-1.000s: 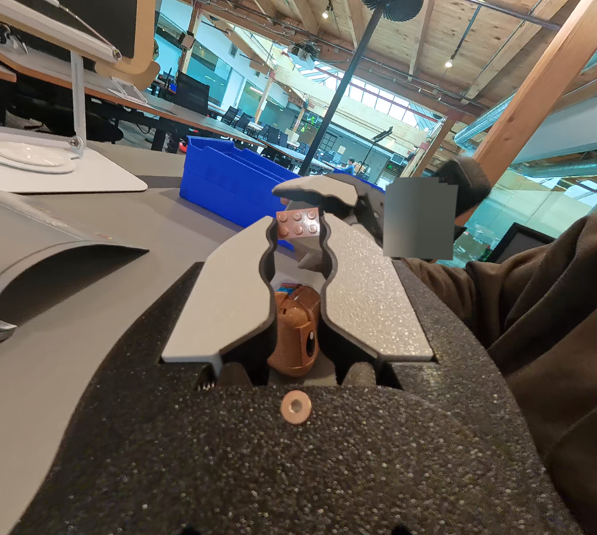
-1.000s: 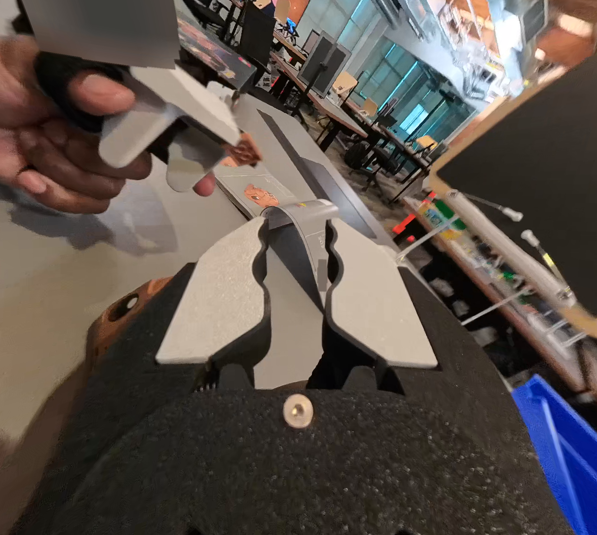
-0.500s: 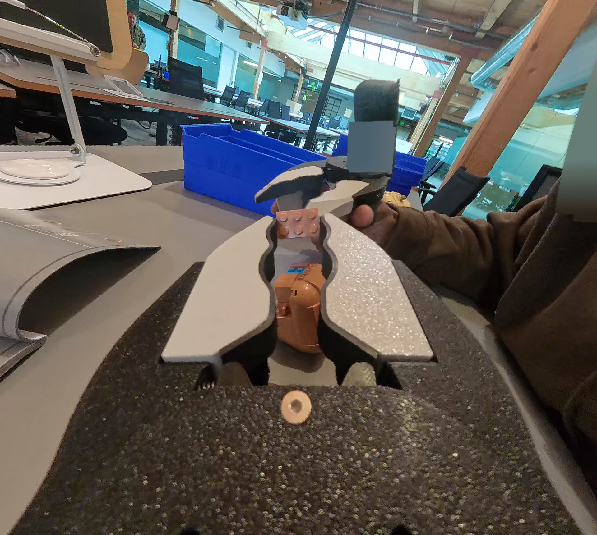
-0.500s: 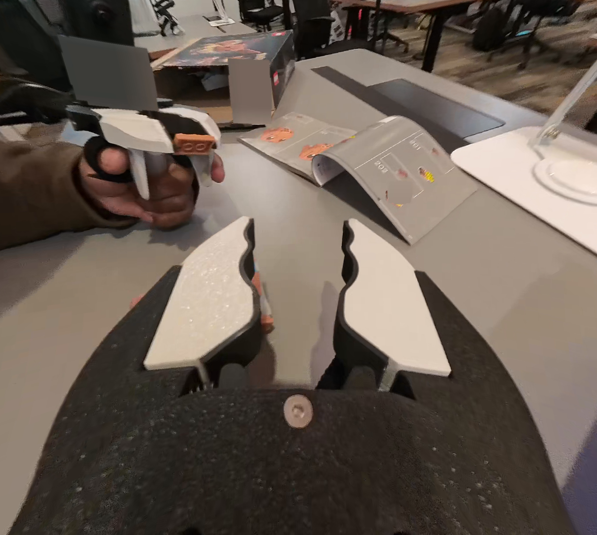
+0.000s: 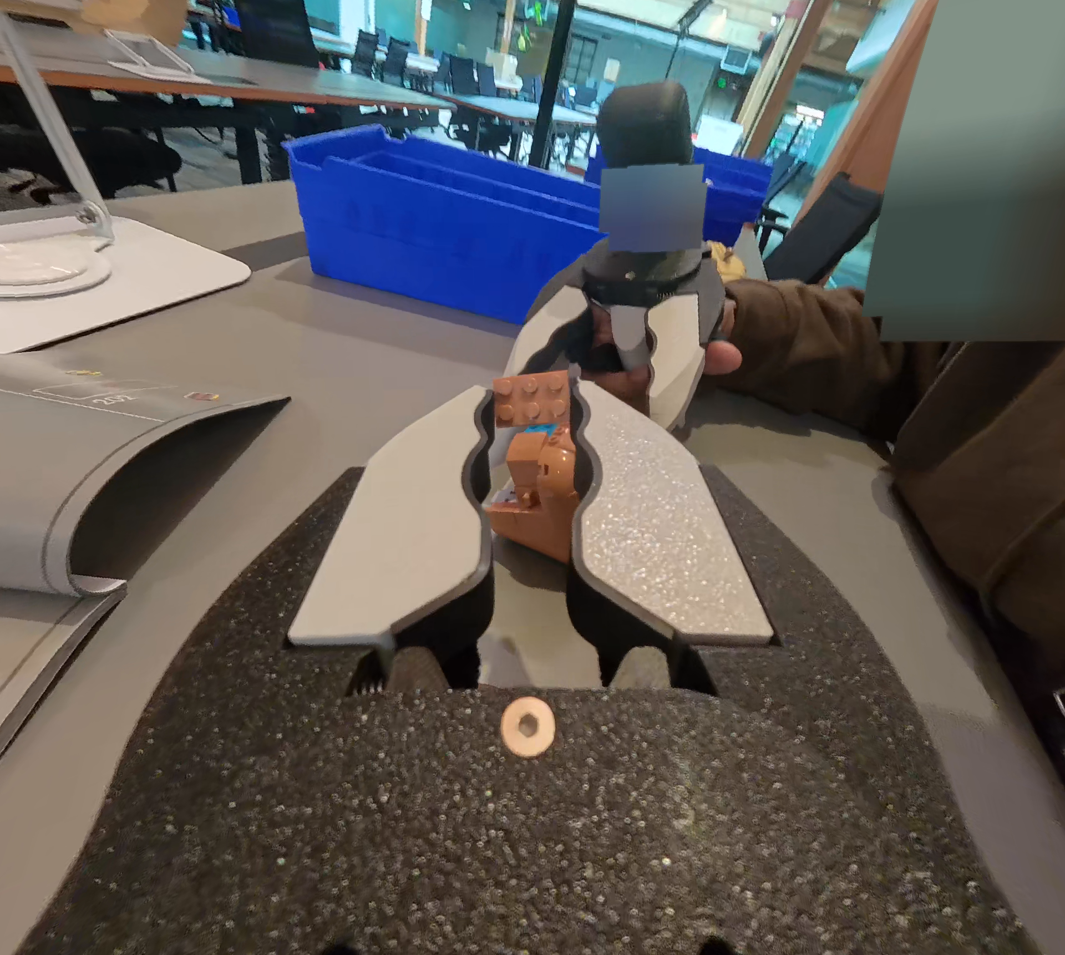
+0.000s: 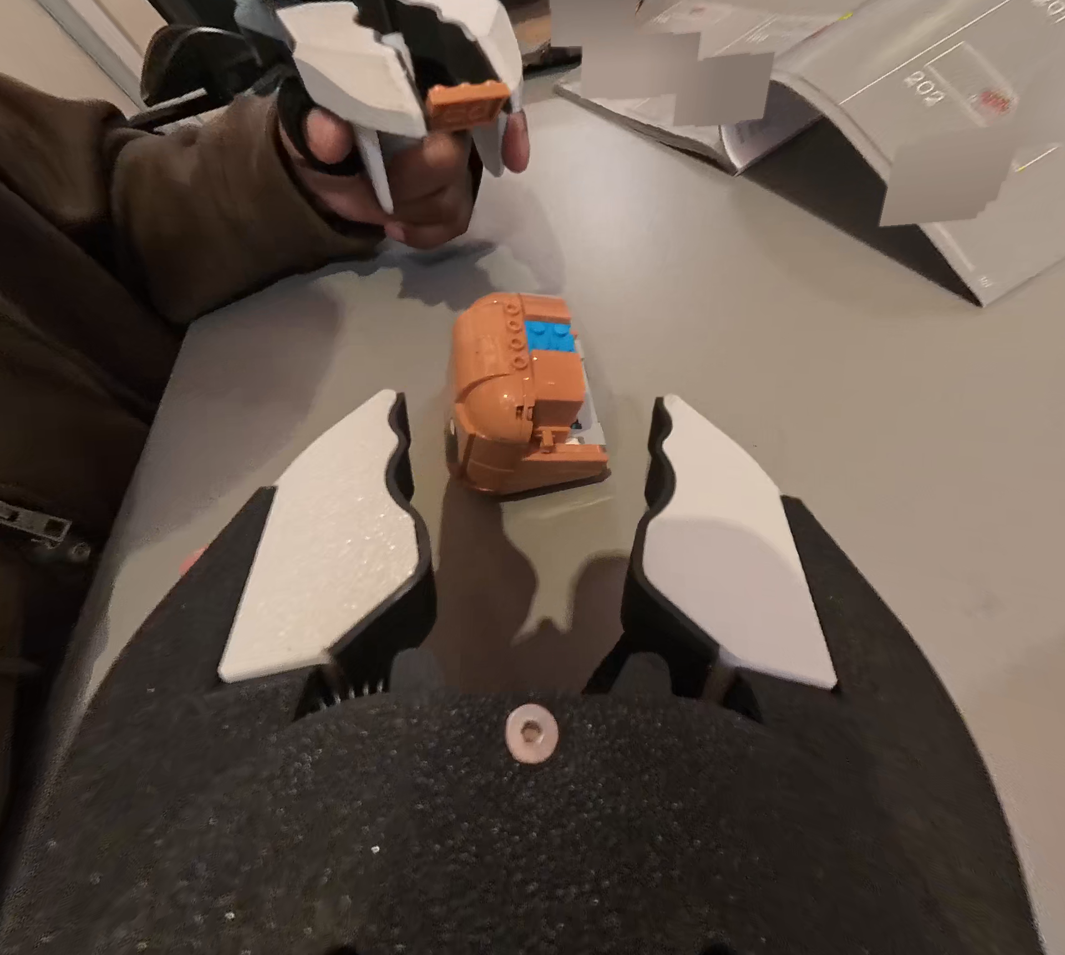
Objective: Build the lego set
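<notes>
Down on the grey table [image 6: 749,351] sits the half-built orange lego model [image 6: 521,403], with a blue brick showing on its top. In the right wrist view it lies just beyond the tips of the right gripper [image 6: 530,443], a little left of the middle of the gap and touching neither finger. That gripper's jaws stand wide apart with nothing between them.

The left gripper [image 5: 531,406] has its jaws drawn close and pinches a small orange plate [image 5: 531,403] at the very tips. The plate is raised off the table. In the left wrist view its studs face the camera, and the model shows lower down through the narrow gap between the fingers, beyond them rather than in their grip.

Only the right wrist view shows the model whole, along with the left gripper [image 6: 468,106] from the front, the hand [image 6: 403,190] around its handle, and the plate [image 6: 468,104] edge-on at the far left. An open instruction booklet [image 6: 922,92] lies far right there.

Only the left wrist view shows the blue bin [image 5: 438,230] at the far side of the table, the white lamp base [image 5: 144,276] at the left, and the right gripper [image 5: 611,351] seen from the front, its fingers spread.
</notes>
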